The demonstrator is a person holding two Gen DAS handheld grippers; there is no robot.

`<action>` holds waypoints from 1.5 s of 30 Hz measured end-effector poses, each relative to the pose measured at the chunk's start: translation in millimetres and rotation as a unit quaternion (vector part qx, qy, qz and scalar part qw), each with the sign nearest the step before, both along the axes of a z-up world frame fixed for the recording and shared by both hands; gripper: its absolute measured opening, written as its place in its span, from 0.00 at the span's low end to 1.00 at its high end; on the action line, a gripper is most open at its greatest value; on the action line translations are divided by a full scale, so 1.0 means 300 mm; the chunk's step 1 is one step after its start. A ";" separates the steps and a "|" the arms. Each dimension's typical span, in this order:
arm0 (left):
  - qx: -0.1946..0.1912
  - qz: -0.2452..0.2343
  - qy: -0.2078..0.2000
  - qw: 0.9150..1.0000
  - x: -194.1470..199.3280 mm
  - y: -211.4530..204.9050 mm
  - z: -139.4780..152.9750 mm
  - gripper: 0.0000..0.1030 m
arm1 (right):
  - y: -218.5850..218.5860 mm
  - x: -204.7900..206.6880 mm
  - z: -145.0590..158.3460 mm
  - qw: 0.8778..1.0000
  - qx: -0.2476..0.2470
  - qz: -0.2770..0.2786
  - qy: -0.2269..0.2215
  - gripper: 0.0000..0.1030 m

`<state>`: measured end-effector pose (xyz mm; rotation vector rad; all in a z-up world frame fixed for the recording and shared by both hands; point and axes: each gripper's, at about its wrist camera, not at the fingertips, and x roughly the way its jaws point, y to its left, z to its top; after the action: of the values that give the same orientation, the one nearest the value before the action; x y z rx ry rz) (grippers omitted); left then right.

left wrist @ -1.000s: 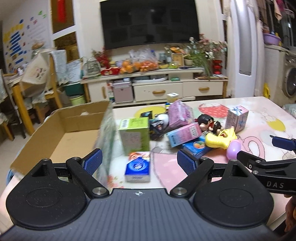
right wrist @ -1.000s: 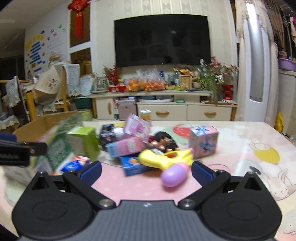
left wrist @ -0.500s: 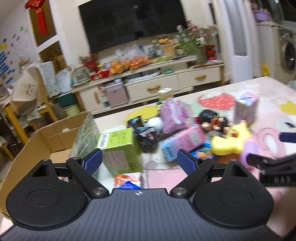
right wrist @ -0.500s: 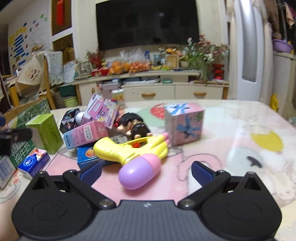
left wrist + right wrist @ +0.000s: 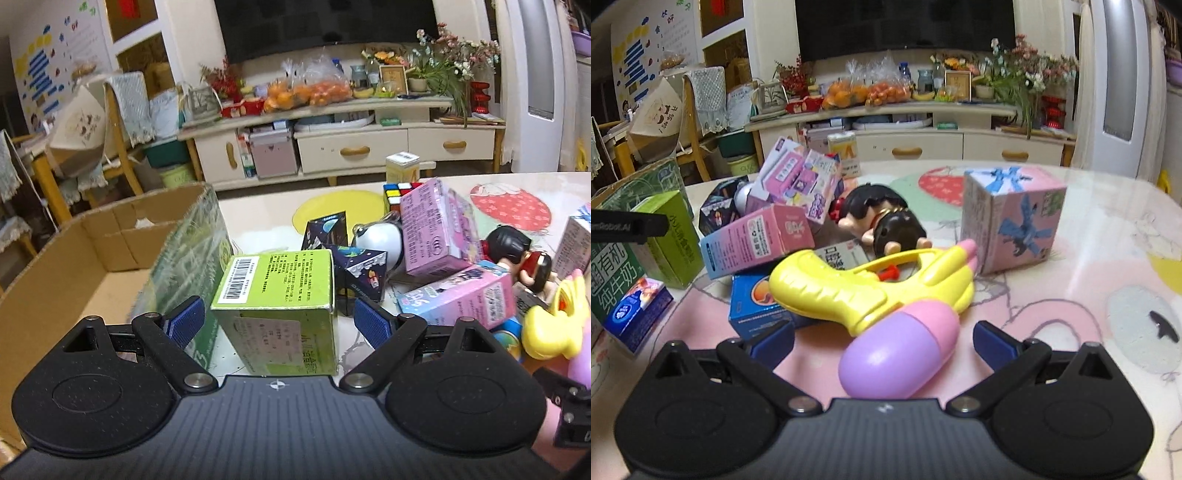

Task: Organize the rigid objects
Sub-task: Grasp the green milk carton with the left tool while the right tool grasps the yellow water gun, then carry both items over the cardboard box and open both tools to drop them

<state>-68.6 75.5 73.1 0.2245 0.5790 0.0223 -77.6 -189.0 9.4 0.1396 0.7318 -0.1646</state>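
Observation:
My left gripper [image 5: 277, 325] is open, its blue pads on either side of an upright light-green carton [image 5: 280, 306] without touching it. The carton also shows in the right wrist view [image 5: 674, 240]. My right gripper [image 5: 882, 341] is open around the purple-pink tank end [image 5: 899, 350] of a yellow toy water gun [image 5: 871, 284] lying on the table. An open cardboard box [image 5: 74, 273] stands left of the carton, with a tall dark-green milk box [image 5: 184, 266] leaning at its edge.
A pile lies behind the carton: pink cartons [image 5: 432, 229], a doll [image 5: 517, 254], a Rubik's cube [image 5: 399, 192], dark star-print shapes [image 5: 354, 269], a blue box [image 5: 757, 306]. A pink bird-print box [image 5: 1012, 218] stands right. A small blue tissue pack [image 5: 637, 312] lies left.
Both grippers have moved forward and lower. The green carton now sits between my left pads, and the water gun's tank now sits between my right pads. Both jaws stay open.

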 end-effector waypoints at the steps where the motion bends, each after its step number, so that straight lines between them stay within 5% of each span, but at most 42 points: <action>1: -0.001 0.001 0.003 1.000 0.008 -0.004 -0.002 1.00 | 0.002 0.003 -0.001 1.000 -0.003 0.001 0.001 0.99; 11: 0.036 0.002 -0.009 0.999 0.076 -0.034 0.006 1.00 | -0.021 0.028 -0.012 1.000 -0.009 -0.008 0.001 0.94; 21: 0.026 0.003 -0.010 1.000 0.123 -0.042 0.018 0.89 | -0.026 0.032 -0.009 0.999 -0.038 -0.024 -0.006 0.59; 33: -0.026 -0.059 -0.007 0.998 0.050 -0.083 0.044 0.88 | -0.051 -0.008 0.029 0.999 0.001 -0.030 -0.032 0.57; 45: -0.067 -0.063 -0.026 0.995 0.035 -0.056 0.088 0.84 | -0.032 -0.049 0.074 0.998 0.013 -0.026 -0.056 0.57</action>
<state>-57.9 58.7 99.6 0.1299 0.5118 -0.1314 -92.2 -198.6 31.6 0.1908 0.6187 -0.1952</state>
